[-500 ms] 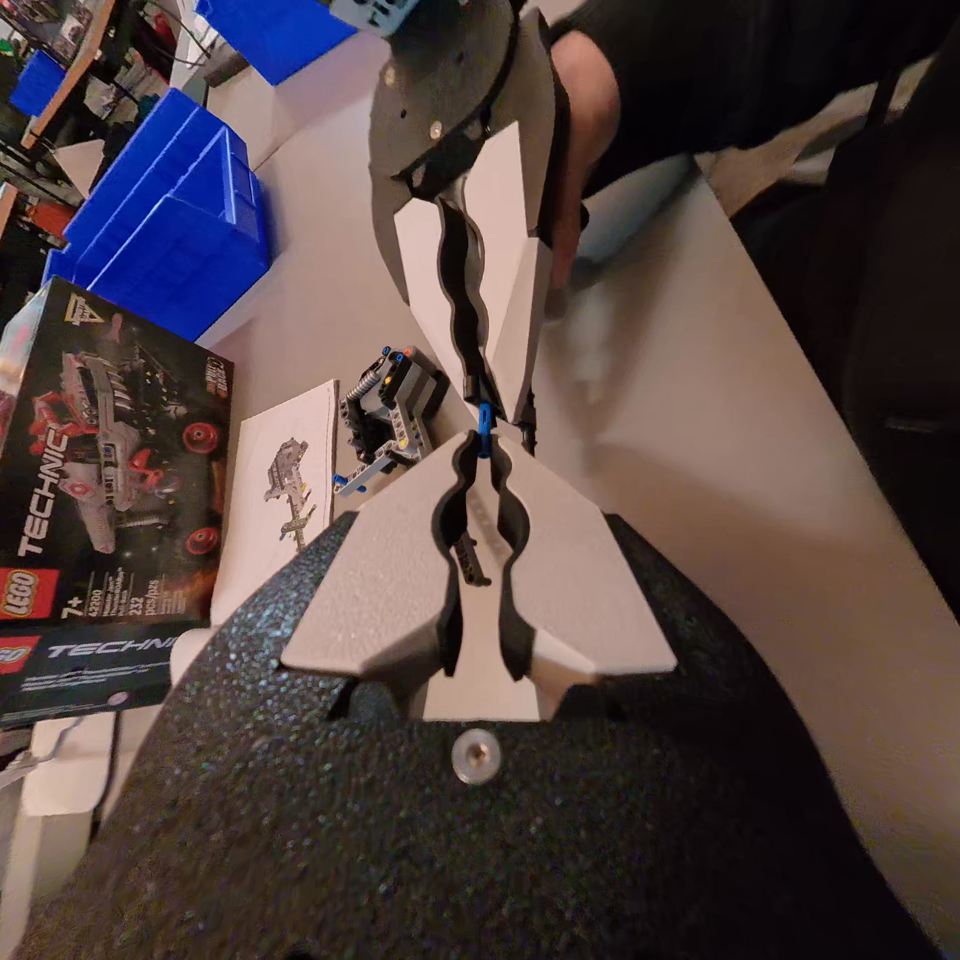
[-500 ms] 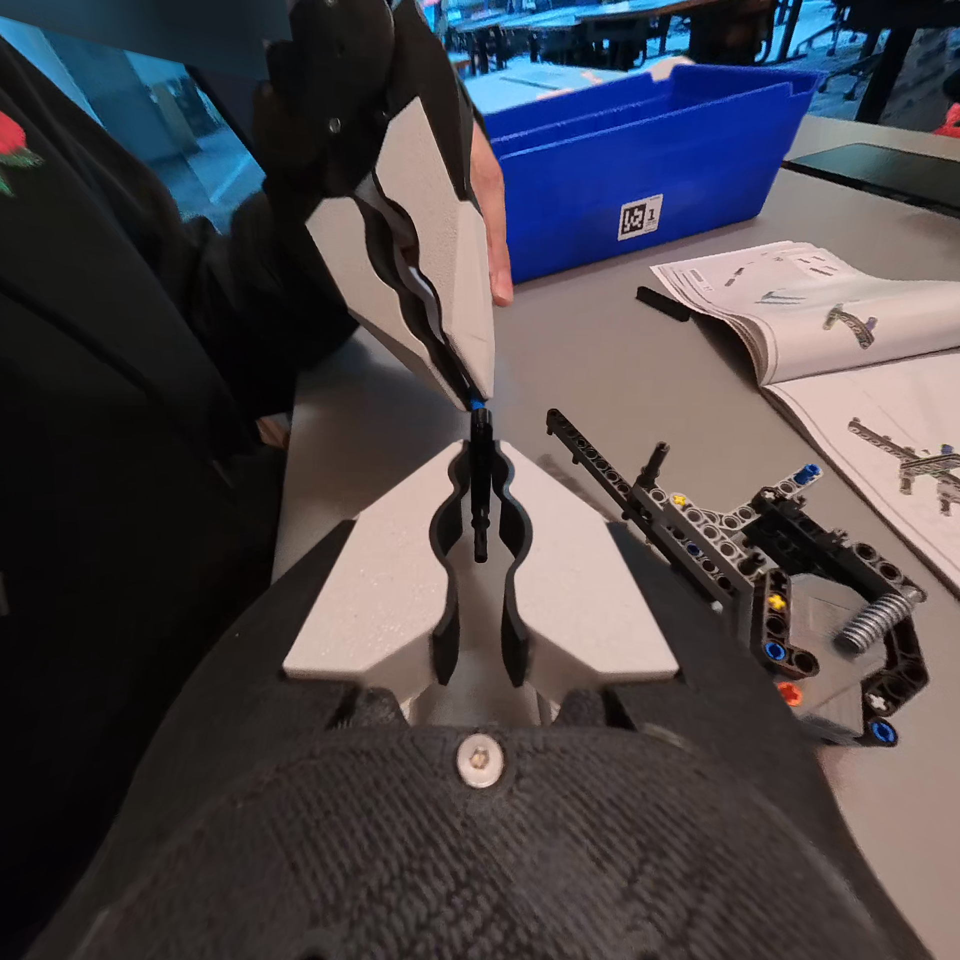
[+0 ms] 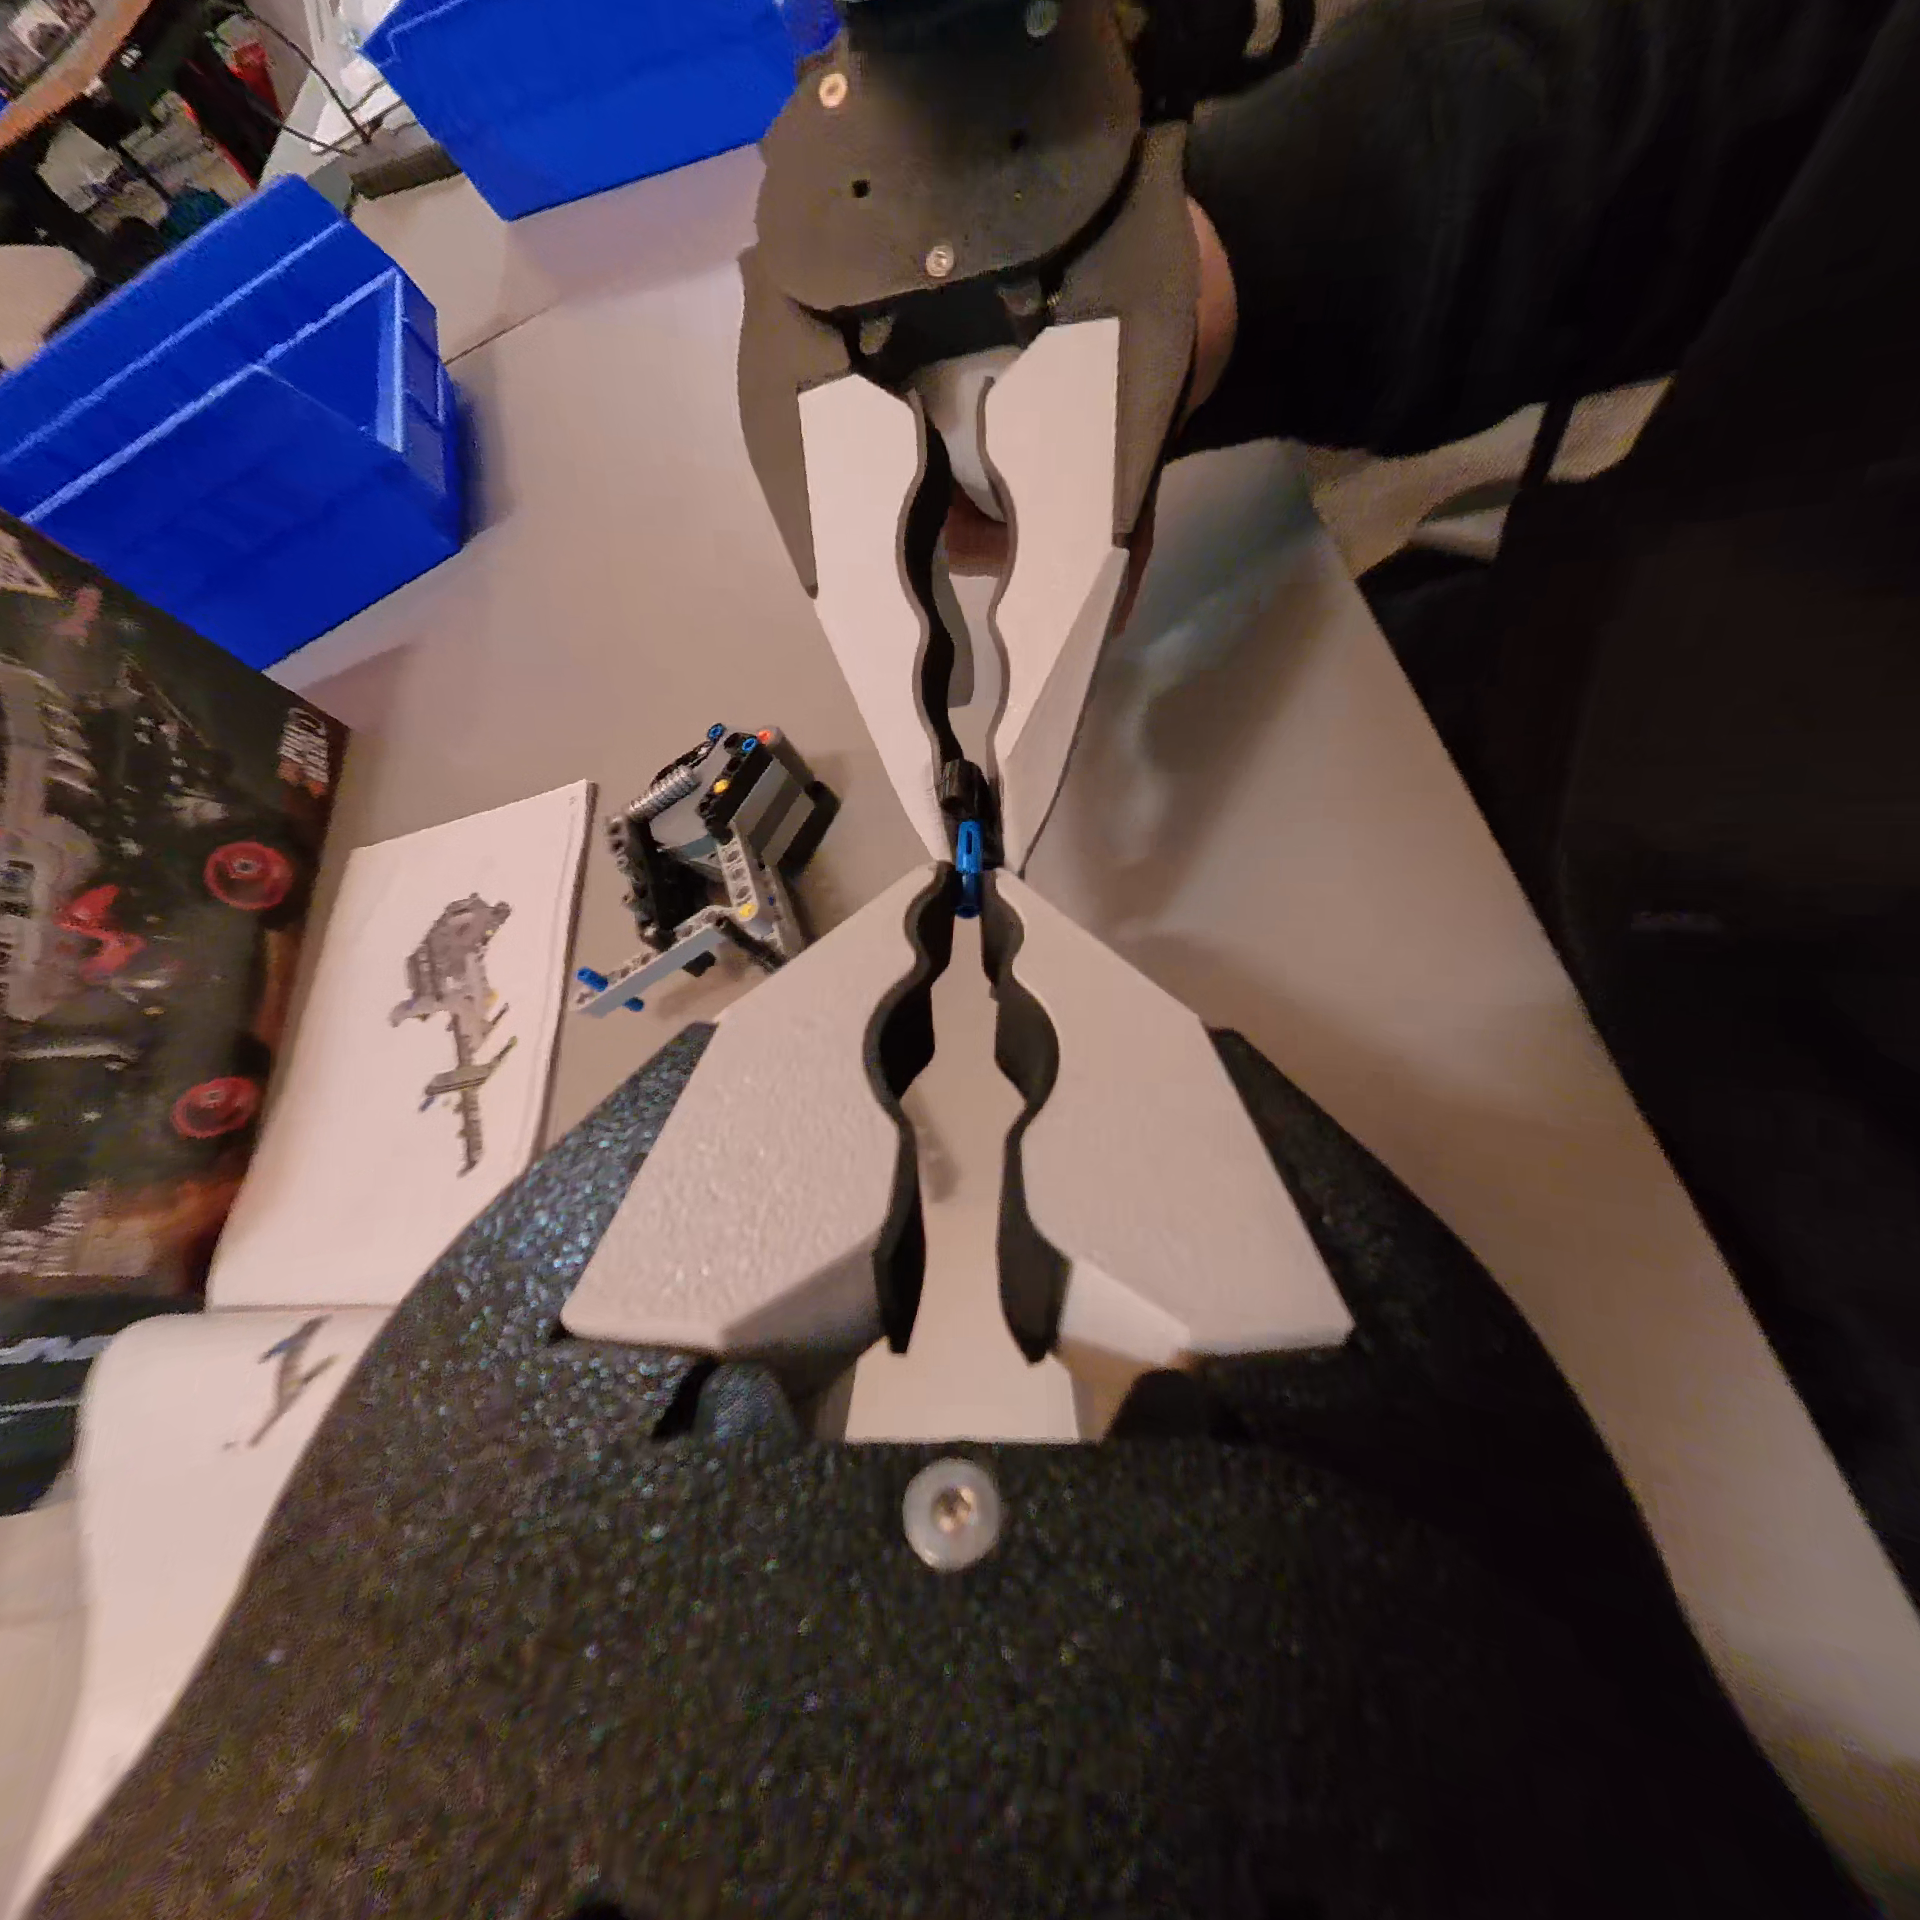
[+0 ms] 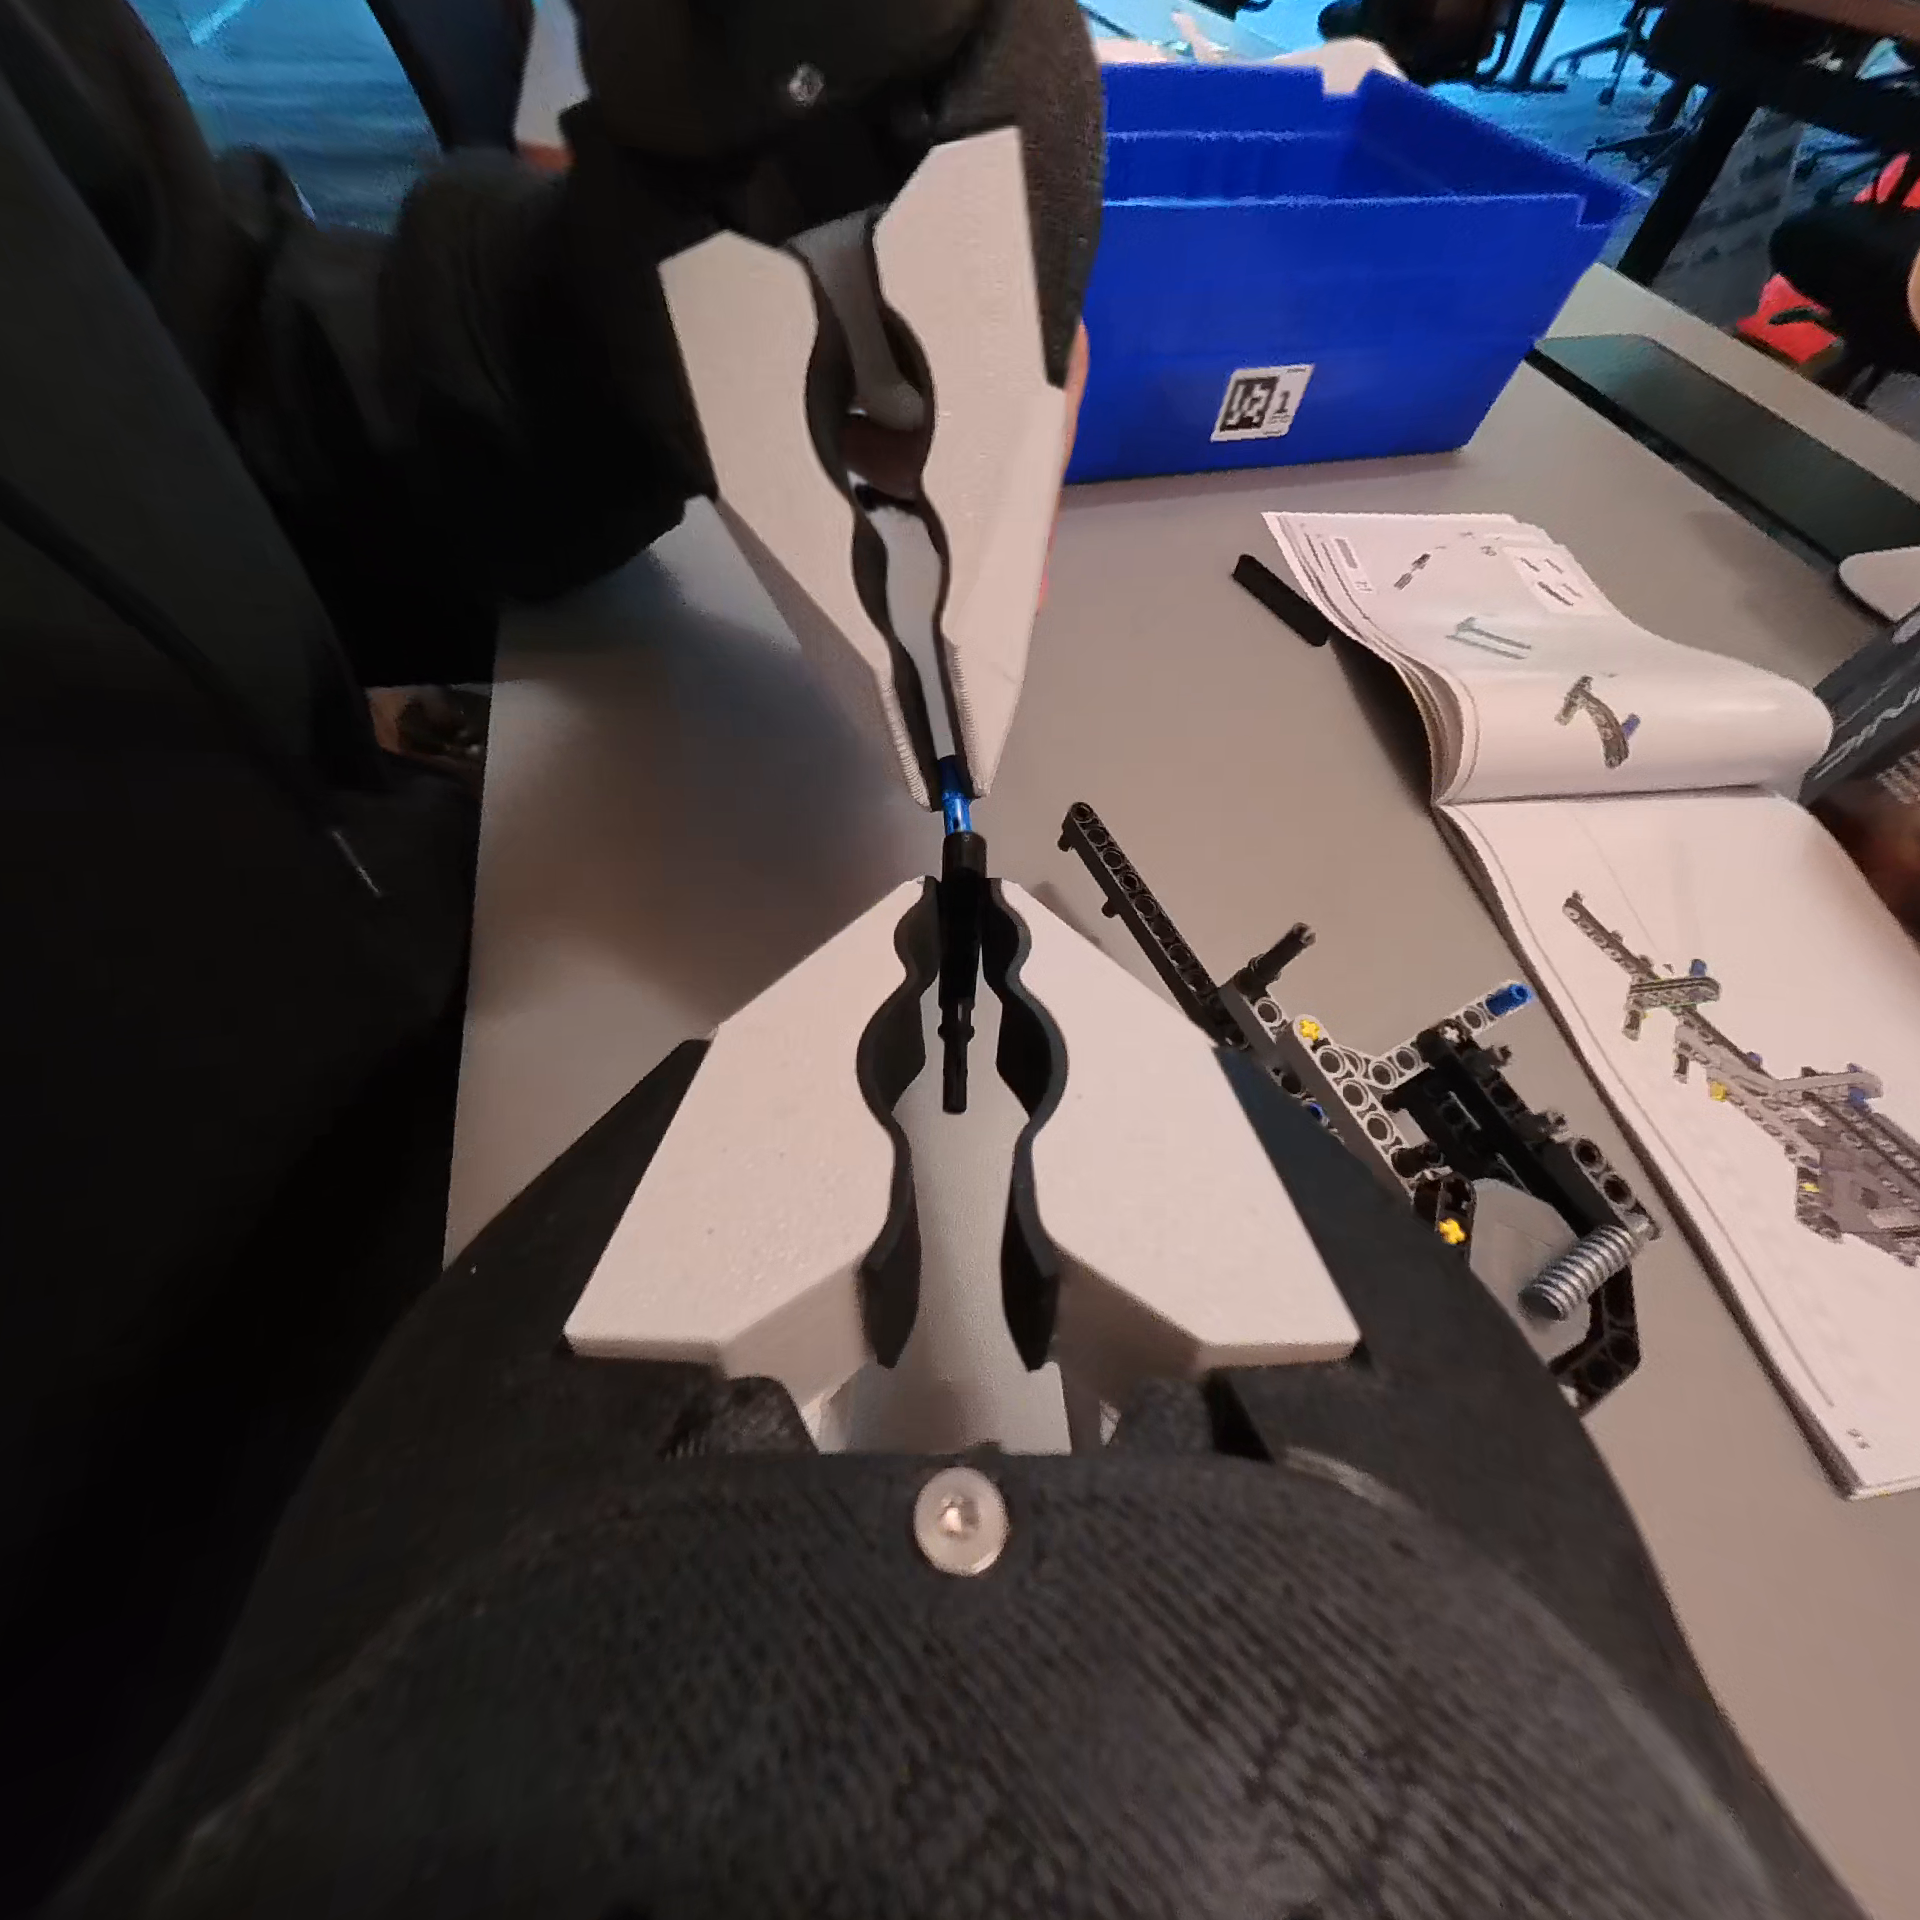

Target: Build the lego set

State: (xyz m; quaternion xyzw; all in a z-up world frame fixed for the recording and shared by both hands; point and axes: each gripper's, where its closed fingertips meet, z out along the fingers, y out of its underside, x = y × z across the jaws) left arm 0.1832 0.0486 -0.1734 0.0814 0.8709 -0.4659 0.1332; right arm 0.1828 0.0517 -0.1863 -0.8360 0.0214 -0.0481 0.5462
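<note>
Meeting tip to tip at frame centre: left tool point(image 3: 968, 902) closing narrowly on a blue pin point(image 3: 968, 850), right tool point(image 4: 961, 896) clamping a black axle piece point(image 4: 957, 971), the pin's free end sitting in that piece's socket. Lying on the grey tabletop point(image 4: 665, 790), right of centre in the right wrist view: the half-built lego model point(image 4: 1455, 1122) with its grey spring. Spreading open beyond it, toward the right edge: an instruction booklet point(image 4: 1621, 665). Standing at upper right: a blue bin point(image 4: 1330, 281). Resting at the left edge of the left wrist view: the set's box point(image 3: 135, 935).
</note>
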